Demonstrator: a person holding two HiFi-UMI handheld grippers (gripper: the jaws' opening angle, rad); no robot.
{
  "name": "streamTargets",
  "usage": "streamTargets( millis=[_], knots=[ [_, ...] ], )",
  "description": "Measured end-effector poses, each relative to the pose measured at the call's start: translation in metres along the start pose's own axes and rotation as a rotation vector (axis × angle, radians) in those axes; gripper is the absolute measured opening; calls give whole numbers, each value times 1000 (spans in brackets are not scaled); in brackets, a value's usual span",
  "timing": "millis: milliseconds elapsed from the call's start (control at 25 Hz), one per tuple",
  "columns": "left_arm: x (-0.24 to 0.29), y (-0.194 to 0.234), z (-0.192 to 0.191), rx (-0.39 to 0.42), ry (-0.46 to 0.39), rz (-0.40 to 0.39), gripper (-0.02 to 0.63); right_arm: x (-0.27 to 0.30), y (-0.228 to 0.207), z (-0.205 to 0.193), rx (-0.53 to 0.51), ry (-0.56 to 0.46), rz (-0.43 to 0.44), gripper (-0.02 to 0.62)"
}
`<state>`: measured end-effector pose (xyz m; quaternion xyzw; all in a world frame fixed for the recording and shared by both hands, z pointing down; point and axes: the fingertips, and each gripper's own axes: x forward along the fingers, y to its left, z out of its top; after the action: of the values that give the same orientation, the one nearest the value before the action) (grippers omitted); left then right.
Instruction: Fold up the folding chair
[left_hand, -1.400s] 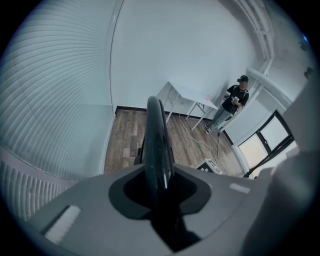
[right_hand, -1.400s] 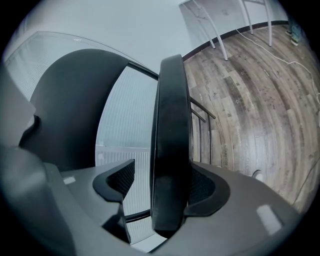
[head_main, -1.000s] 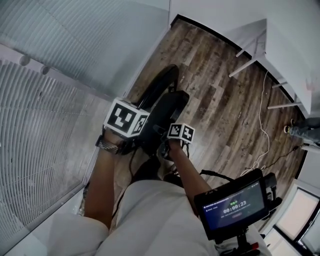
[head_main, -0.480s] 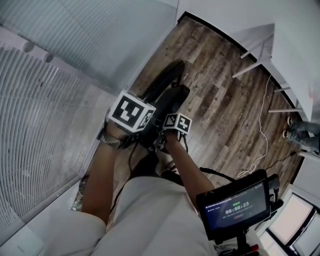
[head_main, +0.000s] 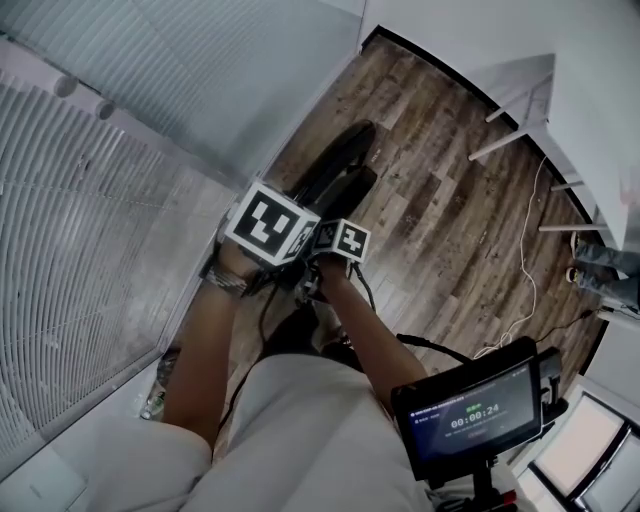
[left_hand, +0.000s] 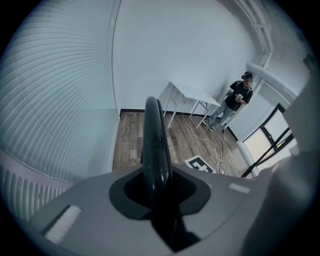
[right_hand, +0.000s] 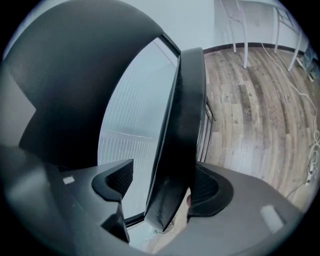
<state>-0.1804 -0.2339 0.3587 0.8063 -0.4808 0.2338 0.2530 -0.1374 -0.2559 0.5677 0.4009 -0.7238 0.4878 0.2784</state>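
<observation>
Wood-plank floor (head_main: 440, 220), white table (head_main: 600, 130), slatted blinds (head_main: 80, 250) alongside

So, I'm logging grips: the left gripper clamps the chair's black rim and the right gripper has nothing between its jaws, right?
No. The right gripper view shows the chair's black panel between the jaws of the right gripper, which have just been opening; one pad stands clear. The left gripper does clamp the rim.

The person wears pale clothing (head_main: 300, 440) and a metal wristwatch (head_main: 226, 283).

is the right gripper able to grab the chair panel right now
Likely yes: the right gripper has the chair panel between its jaws, which have just been opening; nothing else intervenes.
</observation>
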Motion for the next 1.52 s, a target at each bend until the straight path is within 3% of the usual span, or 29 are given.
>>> streamTargets(
  millis=[680, 840, 1040, 1240, 1520],
  knots=[
    [-8, 2, -1, 24, 3, 32, 54, 13, 29, -1, -38, 64, 43, 331],
    [-7, 9, 0, 2, 1, 10, 58, 14, 34, -1, -82, 84, 89, 330],
    [-4, 6, -1, -16, 10, 1, 64, 10, 28, 1, -60, 88, 123, 325],
    [-2, -2, 2, -8, 7, 16, 64, 5, 13, -1, -93, 74, 83, 246],
    [0, -10, 1, 19, 18, 53, 55, -3, 2, -8, -155, 103, 74, 242]
  ],
)
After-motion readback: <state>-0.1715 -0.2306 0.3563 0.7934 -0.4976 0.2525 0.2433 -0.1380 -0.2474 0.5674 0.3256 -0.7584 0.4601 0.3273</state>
